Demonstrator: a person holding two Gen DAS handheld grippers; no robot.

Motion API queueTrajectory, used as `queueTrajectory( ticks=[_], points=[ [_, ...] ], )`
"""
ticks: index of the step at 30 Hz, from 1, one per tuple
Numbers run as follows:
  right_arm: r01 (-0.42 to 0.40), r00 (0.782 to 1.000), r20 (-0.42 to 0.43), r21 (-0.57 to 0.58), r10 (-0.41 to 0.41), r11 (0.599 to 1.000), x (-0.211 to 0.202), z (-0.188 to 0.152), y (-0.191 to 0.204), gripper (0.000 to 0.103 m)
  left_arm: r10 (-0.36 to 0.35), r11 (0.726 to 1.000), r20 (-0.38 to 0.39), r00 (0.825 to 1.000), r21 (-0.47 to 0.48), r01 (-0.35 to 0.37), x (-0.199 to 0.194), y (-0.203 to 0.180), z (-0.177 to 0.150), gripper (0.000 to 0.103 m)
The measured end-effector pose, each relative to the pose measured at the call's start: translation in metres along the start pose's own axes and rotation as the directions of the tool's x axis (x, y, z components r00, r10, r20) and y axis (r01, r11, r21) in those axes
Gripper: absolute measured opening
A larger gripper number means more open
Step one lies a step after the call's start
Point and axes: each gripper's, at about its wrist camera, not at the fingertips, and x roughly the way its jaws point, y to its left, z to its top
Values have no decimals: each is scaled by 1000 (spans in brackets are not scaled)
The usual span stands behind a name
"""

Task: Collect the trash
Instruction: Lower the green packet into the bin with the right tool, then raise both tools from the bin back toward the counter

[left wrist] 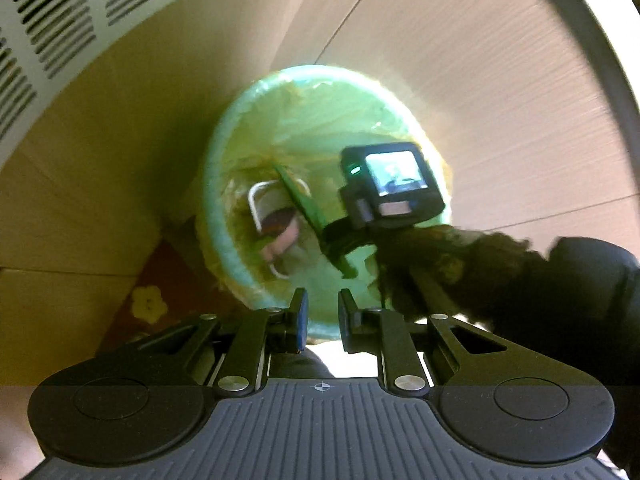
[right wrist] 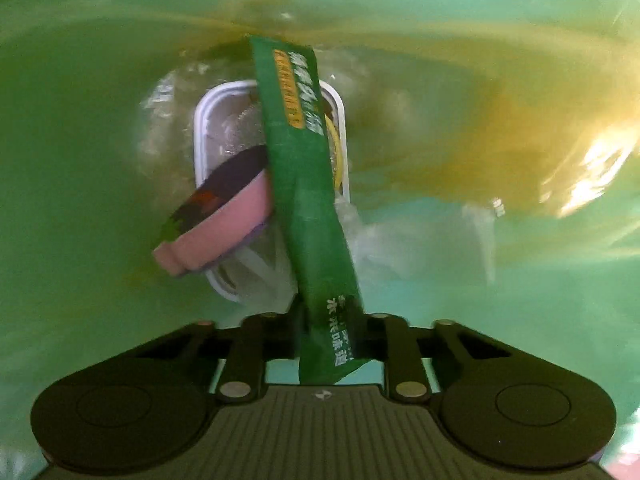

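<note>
While the right gripper (right wrist: pixel 326 320) stood clamped on the green wrapper (right wrist: pixel 304 184), its length hung straight down into the lined bin (left wrist: pixel 224 168) toward the white tray (right wrist: pixel 208 120); the left gripper (left wrist: pixel 323 316), slightly parted and empty, hovered at the rim

Left wrist view looks down from above the green bin (left wrist: pixel 320 120); right wrist view peers closely inside it.

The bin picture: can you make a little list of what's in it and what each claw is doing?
bin: green bin, lined with a bag
already inside: white tray; pink lid
right claw: shut on the green wrapper, hanging over the tray
left claw: above the bin's rim, nothing between its fingers
floor: pale wood floor
</note>
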Motion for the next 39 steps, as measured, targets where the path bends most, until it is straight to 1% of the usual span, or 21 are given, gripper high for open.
queueTrajectory(
  ticks=[2, 4, 7, 9, 11, 13, 16, 18, 21, 23, 24, 25, 28, 30, 31, 33, 34, 35, 36, 37, 39],
  points=[
    [-99, 995, 7, 25, 99, 995, -24, -8, -9, 13, -35, 999, 12, 999, -6, 35, -1, -2, 5, 18],
    [-217, 976, -4, 100, 219, 971, -51, -16, -23, 12, -68, 998, 25, 997, -11, 68, -1, -7, 8, 18],
    [-395, 909, -31, 250, 415, 884, -78, -26, -47, 12, -99, 995, 36, 994, -31, 100, -3, -9, 10, 18],
    [-466, 862, -40, 334, 506, 820, -84, -27, -58, 12, -101, 993, 40, 994, -49, 103, -2, -7, 9, 18],
    [-499, 826, -41, 412, 562, 762, -74, -24, -63, 12, -89, 993, 44, 995, -67, 92, -1, -3, 9, 18],
    [-493, 813, -40, 484, 581, 723, -55, -17, -66, 12, -68, 994, 47, 997, -87, 72, -1, 1, 8, 18],
    [-451, 783, -64, 627, 619, 635, -8, -5, -68, 12, -28, 992, 42, 999, -118, 33, -3, 12, 4, 18],
    [-431, 775, -78, 660, 628, 615, 10, -2, -62, 12, -4, 991, 40, 999, -130, 9, -4, 17, 6, 18],
    [-423, 787, -89, 644, 611, 638, 8, 0, -58, 17, 28, 991, 45, 999, -133, -21, -11, 17, 12, 18],
    [-440, 799, -80, 598, 596, 670, -11, -3, -58, 31, 19, 994, 54, 998, -113, -13, -18, 13, 17, 18],
    [-452, 807, -64, 573, 587, 684, -25, -7, -57, 43, 14, 995, 55, 998, -98, -9, -22, 10, 20, 18],
    [-465, 811, -45, 556, 583, 689, -37, -11, -57, 50, 9, 997, 56, 998, -81, -5, -26, 5, 23, 18],
    [-511, 811, 35, 529, 584, 677, -84, -35, -62, 51, -14, 1000, 64, 998, -25, 15, -41, -11, 30, 18],
    [-517, 833, 111, 507, 543, 690, -122, -54, -69, 51, -30, 999, 79, 996, 18, 28, -54, -21, 35, 18],
    [-508, 850, 147, 483, 506, 713, -142, -61, -73, 51, -38, 999, 92, 995, 41, 35, -63, -28, 38, 18],
    [-450, 893, 233, 415, 386, 791, -194, -76, -77, 51, -55, 996, 127, 990, 83, 45, -81, -38, 44, 18],
    [-401, 908, 284, 375, 308, 836, -218, -84, -75, 51, -67, 993, 158, 985, 108, 50, -94, -45, 48, 18],
    [-342, 912, 343, 332, 225, 879, -246, -91, -72, 51, -79, 990, 188, 979, 127, 55, -108, -50, 52, 18],
    [-284, 902, 403, 292, 151, 913, -272, -97, -68, 51, -90, 988, 217, 972, 141, 60, -120, -54, 55, 18],
    [-221, 880, 468, 258, 78, 940, -299, -105, -63, 51, -102, 986, 253, 962, 151, 65, -137, -57, 59, 18],
    [-120, 806, 591, 217, -32, 969, -349, -118, -51, 52, -109, 985, 318, 942, 159, 61, -168, -60, 66, 18]
  ],
)
